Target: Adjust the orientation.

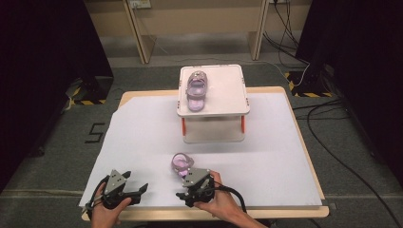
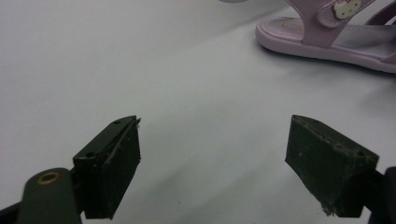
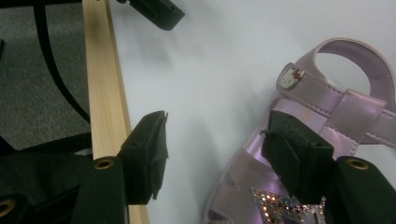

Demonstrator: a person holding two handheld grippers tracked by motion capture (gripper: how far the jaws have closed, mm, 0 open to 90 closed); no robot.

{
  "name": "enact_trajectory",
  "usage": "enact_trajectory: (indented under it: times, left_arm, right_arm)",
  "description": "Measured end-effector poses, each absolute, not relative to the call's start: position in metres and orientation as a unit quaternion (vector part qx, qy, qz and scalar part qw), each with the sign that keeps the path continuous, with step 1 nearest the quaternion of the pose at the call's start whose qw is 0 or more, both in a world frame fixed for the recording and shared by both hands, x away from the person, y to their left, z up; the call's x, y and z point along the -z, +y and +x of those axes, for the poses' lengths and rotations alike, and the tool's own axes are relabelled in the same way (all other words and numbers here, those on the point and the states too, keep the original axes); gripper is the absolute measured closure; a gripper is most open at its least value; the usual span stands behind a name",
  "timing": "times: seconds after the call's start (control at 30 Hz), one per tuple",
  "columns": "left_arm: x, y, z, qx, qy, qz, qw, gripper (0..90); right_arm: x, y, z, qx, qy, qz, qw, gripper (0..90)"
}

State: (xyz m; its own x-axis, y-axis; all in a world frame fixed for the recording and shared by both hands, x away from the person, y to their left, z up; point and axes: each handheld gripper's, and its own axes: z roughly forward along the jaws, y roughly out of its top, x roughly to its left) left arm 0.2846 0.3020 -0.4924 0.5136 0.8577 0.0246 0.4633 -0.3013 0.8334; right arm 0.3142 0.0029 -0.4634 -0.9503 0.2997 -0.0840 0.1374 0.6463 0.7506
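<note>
A lilac child's sandal (image 1: 196,90) lies on a raised white stand (image 1: 223,95) at the back of the table. A second lilac sandal (image 1: 180,163) (image 3: 336,116) lies on the white table cover near the front. My right gripper (image 1: 185,183) (image 3: 215,149) is open right at it: one jaw hangs over the sandal's insole, the other over the bare cover beside it. My left gripper (image 1: 138,190) (image 2: 212,168) is open and holds nothing, low over the cover to the left. From there the sandal (image 2: 336,37) sits farther off at the upper right.
The table's wooden front edge (image 3: 102,93) runs close beside my right gripper, with grey carpet beyond it. The stand rests on orange legs (image 1: 183,126). Cables (image 1: 328,118) trail over the floor to the right of the table.
</note>
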Motion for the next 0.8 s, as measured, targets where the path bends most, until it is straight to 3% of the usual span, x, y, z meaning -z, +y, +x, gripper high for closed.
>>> enact_trajectory:
  times: [0.2,0.4,0.57,0.8]
  left_arm:
    - [0.492,0.303,0.284,-0.242,0.431,0.769,0.406,17.2]
    - [0.492,0.302,0.284,-0.242,0.428,0.771,0.405,17.2]
    - [0.492,0.301,0.284,-0.243,0.428,0.771,0.403,17.2]
    - [0.492,0.302,0.284,-0.242,0.429,0.771,0.403,17.2]
  right_arm:
    - [0.46,0.001,0.31,-0.414,0.894,0.124,0.123,36.6]
    - [0.457,-0.013,0.305,-0.402,0.882,0.153,0.191,28.5]
    - [0.474,-0.02,0.305,-0.36,0.896,0.156,0.208,25.0]
    - [0.474,-0.024,0.309,-0.358,0.899,0.162,0.193,25.8]
